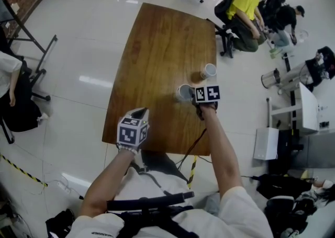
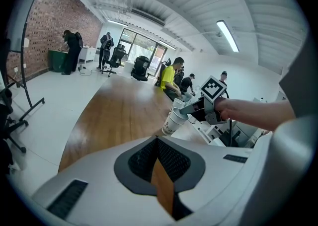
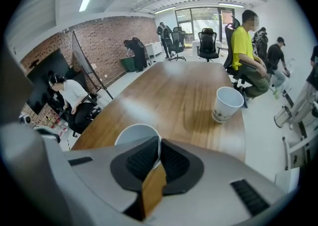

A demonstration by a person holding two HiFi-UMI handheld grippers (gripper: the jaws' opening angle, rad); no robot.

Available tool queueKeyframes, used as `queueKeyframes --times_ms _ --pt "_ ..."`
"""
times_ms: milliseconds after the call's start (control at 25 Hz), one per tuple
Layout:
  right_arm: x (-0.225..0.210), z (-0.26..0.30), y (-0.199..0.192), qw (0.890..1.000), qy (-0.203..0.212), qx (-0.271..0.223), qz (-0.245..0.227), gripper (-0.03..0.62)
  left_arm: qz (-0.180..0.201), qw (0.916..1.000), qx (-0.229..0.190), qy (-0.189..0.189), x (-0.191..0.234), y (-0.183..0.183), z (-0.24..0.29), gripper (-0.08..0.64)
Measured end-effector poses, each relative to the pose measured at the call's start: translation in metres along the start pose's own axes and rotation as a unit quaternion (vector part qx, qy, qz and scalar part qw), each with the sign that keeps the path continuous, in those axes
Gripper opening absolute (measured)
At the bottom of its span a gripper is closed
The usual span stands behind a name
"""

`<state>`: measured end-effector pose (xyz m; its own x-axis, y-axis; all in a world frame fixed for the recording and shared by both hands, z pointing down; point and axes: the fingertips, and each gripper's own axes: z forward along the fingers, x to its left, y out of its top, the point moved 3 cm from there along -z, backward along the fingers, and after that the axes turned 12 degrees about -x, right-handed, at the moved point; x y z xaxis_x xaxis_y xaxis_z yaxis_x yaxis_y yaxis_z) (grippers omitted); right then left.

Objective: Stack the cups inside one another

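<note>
Two white paper cups are on the brown wooden table (image 1: 157,48). My right gripper (image 1: 190,95) is shut on the near rim of one cup (image 1: 183,92), whose wall passes between the pads (image 3: 149,160) in the right gripper view. That held cup (image 2: 172,122) looks tilted in the left gripper view, and I cannot tell whether its base touches the table. The second cup (image 1: 209,70) stands upright and free beyond it, to the right (image 3: 228,103). My left gripper (image 1: 140,113) hovers by the table's front left edge, apart from both cups, shut (image 2: 158,143) on nothing.
A black cable (image 1: 196,145) hangs over the table's front edge near my right arm. Several people sit on office chairs (image 1: 246,7) past the far right corner. White equipment (image 1: 293,106) stands on the floor at right, and a black stand (image 1: 31,43) at left.
</note>
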<state>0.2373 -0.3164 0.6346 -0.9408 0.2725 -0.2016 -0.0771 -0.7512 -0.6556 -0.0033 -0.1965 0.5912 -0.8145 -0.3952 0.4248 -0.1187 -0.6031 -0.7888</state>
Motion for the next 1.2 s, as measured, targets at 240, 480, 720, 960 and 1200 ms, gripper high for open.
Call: queueKeyframes --times_ms 240,480,720,960,1200 --pt "-0.002 0.003 -0.002 1.000 -0.005 0.000 -0.001 0.023 0.000 1.0000 0.001 0.002 0.003 0.000 -0.001 -0.003" --pt "0.000 0.003 -0.002 1.000 -0.013 -0.002 -0.004 0.053 0.001 1.0000 -0.001 0.002 0.005 0.001 -0.005 -0.003" --pt "-0.001 -0.022 0.012 0.998 -0.029 -0.054 0.017 0.061 0.004 0.9996 -0.017 -0.023 0.000 0.007 -0.010 -0.003" --pt "-0.002 -0.075 0.024 0.984 -0.050 -0.147 0.084 0.074 0.018 0.9968 -0.043 -0.065 -0.015 0.017 -0.026 -0.003" --pt "0.009 -0.130 0.010 0.968 -0.078 -0.205 0.118 0.074 0.052 0.9918 -0.048 -0.107 -0.037 0.015 -0.046 -0.003"
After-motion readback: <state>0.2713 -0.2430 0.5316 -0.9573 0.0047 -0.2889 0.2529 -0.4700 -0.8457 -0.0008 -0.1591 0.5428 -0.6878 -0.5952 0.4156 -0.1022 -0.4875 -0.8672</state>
